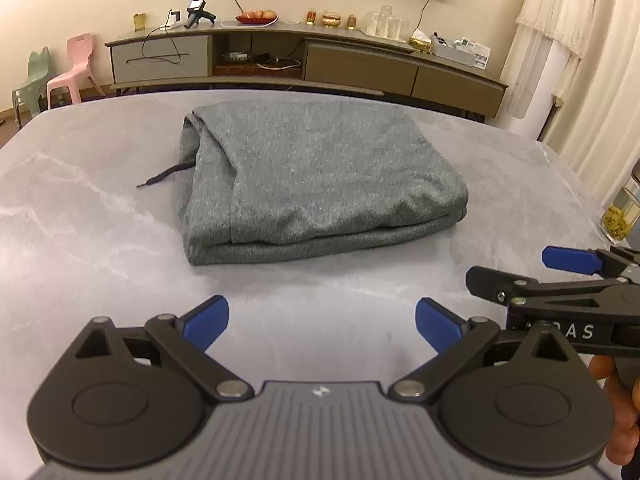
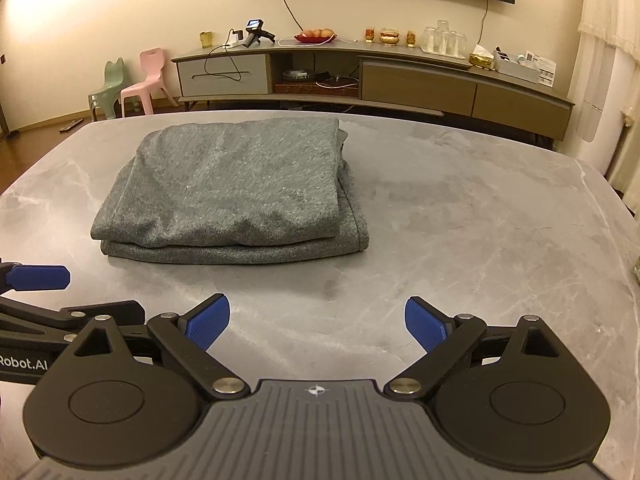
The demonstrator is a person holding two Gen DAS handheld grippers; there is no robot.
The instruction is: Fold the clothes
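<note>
Clothes: a grey folded garment (image 1: 316, 184) is lying on the bench (image 1: 100, 248), a bit past the middle, in a neat thick bundle with its layers stacked.
String: a dark drawstring (image 1: 162, 176) is poking out of the bundle's left side in the left view and is resting on the bench top.
Left hand-held gripper: the left hand-held gripper (image 1: 322, 322) is hanging over bare bench in front of the bundle, and its blue fingers (image 1: 208, 326) are standing wide apart with nothing between them.
Right hand-held gripper: the right hand-held gripper (image 2: 318, 322) is also sitting wide open over bare bench, holding nothing, and the bundle is lying ahead of it and to the left.
Side by side: the two hand-held grippers are sitting close together, each one showing at the edge of the other's view.
Touching: neither hand-held gripper is touching the grey folded garment; a strip of bench is showing between them and it.
Hand: part of a person's hand (image 1: 618, 408) is showing at the lower right edge of the left view.
Behind: a long cabinet (image 2: 400, 80) is standing by the wall, and a pink chair (image 2: 146, 80) and a green chair (image 2: 106, 88) are standing left of it.
</note>
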